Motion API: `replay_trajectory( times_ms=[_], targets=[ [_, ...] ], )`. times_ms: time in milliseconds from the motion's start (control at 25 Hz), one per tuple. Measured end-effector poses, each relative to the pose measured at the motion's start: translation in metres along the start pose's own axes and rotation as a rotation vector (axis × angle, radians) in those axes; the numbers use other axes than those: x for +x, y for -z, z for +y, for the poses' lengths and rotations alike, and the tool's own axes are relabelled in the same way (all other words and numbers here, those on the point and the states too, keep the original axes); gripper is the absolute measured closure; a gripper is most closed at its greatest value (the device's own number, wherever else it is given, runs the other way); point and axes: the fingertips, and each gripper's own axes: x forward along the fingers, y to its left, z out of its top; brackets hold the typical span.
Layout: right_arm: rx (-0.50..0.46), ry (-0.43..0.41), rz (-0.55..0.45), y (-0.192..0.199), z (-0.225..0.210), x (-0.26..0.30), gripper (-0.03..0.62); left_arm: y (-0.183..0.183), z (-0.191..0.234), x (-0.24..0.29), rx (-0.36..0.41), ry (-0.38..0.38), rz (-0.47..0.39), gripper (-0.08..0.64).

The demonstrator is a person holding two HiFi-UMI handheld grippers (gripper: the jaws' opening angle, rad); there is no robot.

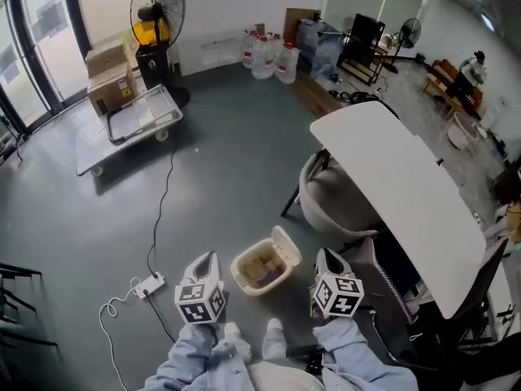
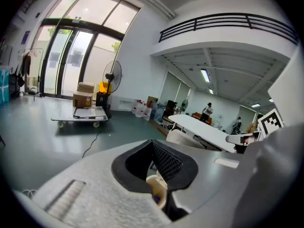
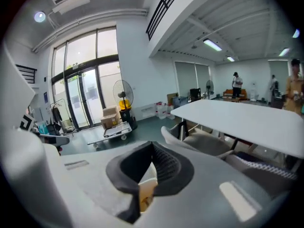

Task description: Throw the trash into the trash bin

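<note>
Trash (image 1: 263,272) is seen inside the open bin (image 1: 240,273) at lower centre. Left gripper (image 1: 207,261) and right gripper (image 1: 327,257) are seen flanking it, jaws shut on nothing. The bin could be toppled if clipped.

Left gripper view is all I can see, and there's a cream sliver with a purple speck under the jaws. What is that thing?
Observer: A cream trash bin standing on the grey floor. The head view shows it whole, with its lid flipped open.
Operator: Is anything inside it?
Observer: Yes, brownish stuff and something purple lie in it. I cannot tell what they are.
Operator: And the other gripper?
Observer: The right gripper hangs beside the bin, at its right in the head view. Its own view shows the jaws shut with nothing between them.
</note>
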Motion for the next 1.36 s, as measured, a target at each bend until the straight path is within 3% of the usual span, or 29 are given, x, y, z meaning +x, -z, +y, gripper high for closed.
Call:
replay_trajectory(
  times_ms=[120,280,600,1360],
  targets=[
    [0.005,0.054,-0.049,-0.027,-0.019,-0.016,0.589,-0.030,-0.015,0.000,0.060,0.014,-0.045,0.551],
    [0.019,0.064,-0.087,-0.039,-0.022,-0.027,0.589,-0.046,-0.019,-0.001,0.061,0.017,-0.070,0.551],
    [0.022,0.090,-0.081,-0.045,-0.036,-0.044,0.589,-0.050,-0.019,-0.009,0.031,-0.009,-0.087,0.551],
    [0.019,0.073,-0.072,-0.047,-0.023,-0.040,0.589,-0.045,-0.007,-0.017,0.004,-0.028,-0.096,0.551]
  ],
)
